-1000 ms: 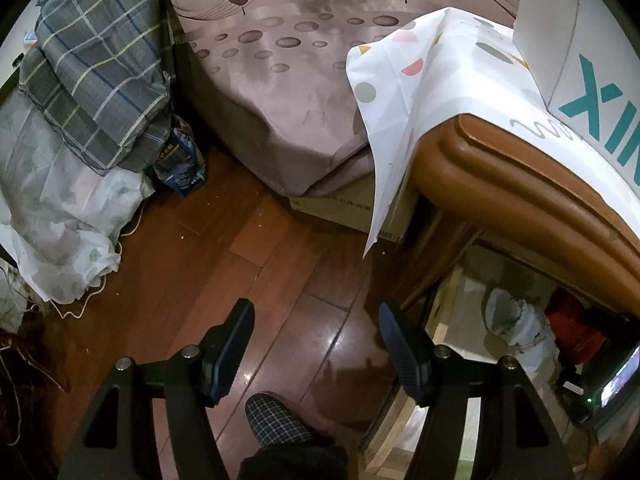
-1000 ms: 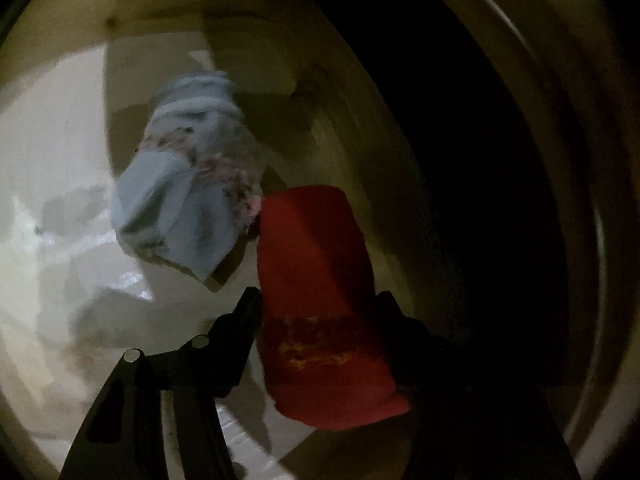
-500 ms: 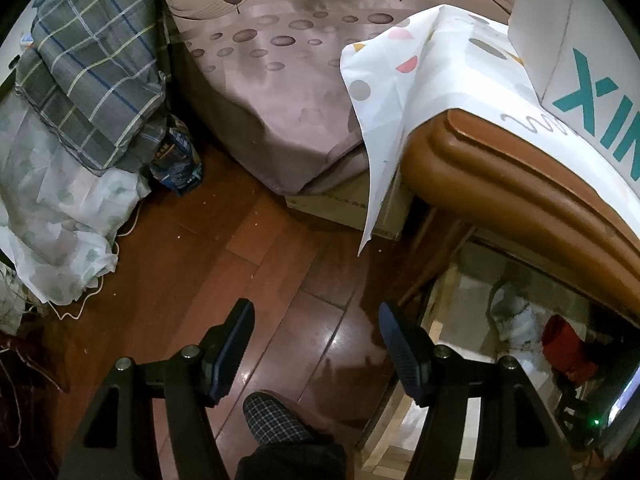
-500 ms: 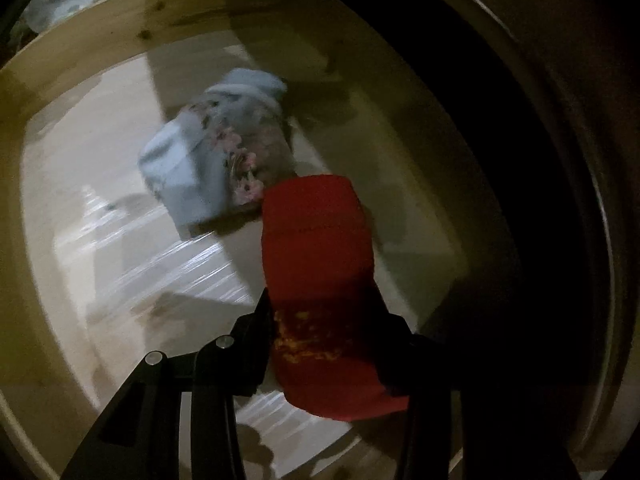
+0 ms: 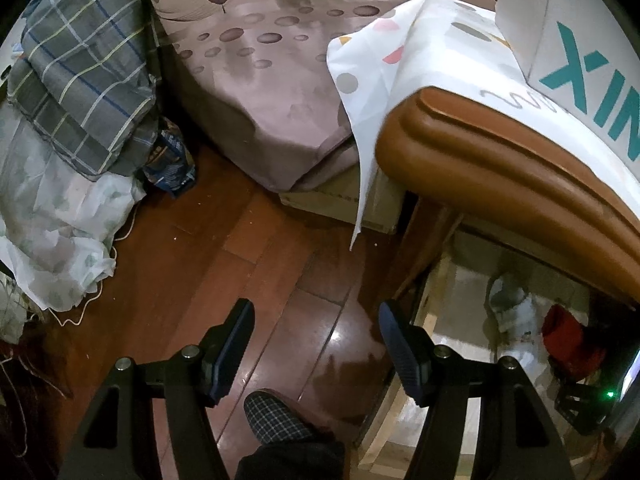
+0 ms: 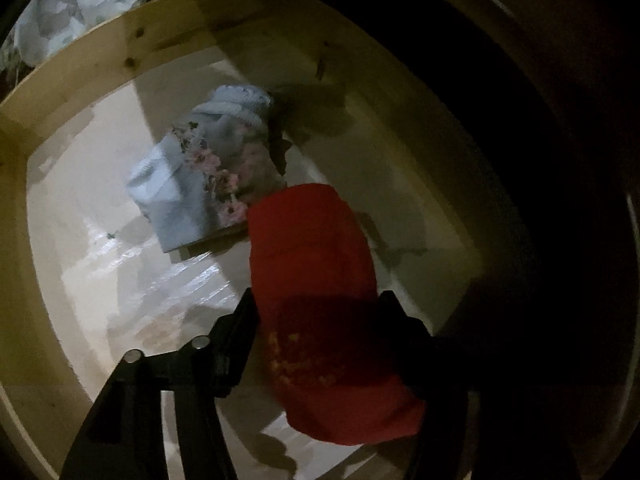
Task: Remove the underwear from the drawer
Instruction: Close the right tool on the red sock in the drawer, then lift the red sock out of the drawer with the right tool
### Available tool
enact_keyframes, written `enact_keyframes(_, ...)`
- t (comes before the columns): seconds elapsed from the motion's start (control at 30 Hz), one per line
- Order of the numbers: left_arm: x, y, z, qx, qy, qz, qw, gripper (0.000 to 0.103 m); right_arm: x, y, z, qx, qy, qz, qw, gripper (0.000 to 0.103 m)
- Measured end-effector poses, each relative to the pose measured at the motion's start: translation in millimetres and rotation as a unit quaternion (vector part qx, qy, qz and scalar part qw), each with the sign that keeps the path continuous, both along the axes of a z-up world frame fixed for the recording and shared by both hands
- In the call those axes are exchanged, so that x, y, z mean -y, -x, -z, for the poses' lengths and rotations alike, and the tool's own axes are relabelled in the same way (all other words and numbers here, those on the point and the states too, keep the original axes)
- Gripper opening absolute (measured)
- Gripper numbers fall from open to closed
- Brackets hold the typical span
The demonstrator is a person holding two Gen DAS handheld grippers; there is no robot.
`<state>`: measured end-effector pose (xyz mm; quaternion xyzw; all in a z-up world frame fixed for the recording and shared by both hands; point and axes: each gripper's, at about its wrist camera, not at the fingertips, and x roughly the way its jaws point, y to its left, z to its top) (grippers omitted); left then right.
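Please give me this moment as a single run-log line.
stage: lifting from drawer | right tongs: just reopened slightly, red underwear between pads | left tongs: open, empty | floral underwear: in drawer

Left gripper (image 5: 316, 320) jaws apart, empty, right gripper (image 6: 316, 308) jaws just widened, clamping cloth

Left gripper (image 5: 316, 322): two black skeletal finger frames with cut-out windows, each fastened by a pair of round silver screws. The fingers (image 5: 234, 342) carried dark navy pads with a finely ribbed face, tapering to blunt tips. Right gripper (image 6: 316, 312): same black frame, silver screws visible on one finger only; the other was lost in shadow. Below, the person's slipper (image 5: 276, 416) bore a black-and-white check, with a dark trouser cuff (image 5: 292, 462) above it.
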<state>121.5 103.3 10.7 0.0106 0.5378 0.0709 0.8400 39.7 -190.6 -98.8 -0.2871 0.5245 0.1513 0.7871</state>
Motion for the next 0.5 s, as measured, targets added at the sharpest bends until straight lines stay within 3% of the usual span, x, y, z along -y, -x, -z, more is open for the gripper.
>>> enact_keyframes(0.07, 1.8, 0.2, 0.7, -0.001, 0.003, 0.001, 1.0000, 0.066, -8.0, -3.0, 0.7, -0.012, -0.011, 0.004, 1.000, 0.042)
enact_keyframes(0.27, 12.3, 0.2, 5.6, -0.011, 0.010, 0.019, 0.9997, 0.066, -5.1, 1.1, -0.8, -0.048, -0.028, 0.020, 0.998, 0.037)
enact_keyframes(0.5, 30.6, 2.7, 11.5, -0.020, 0.015, 0.054, 0.9982, 0.066, -7.3, 20.1, 4.3, -0.101, 0.010, -0.002, 0.995, 0.032)
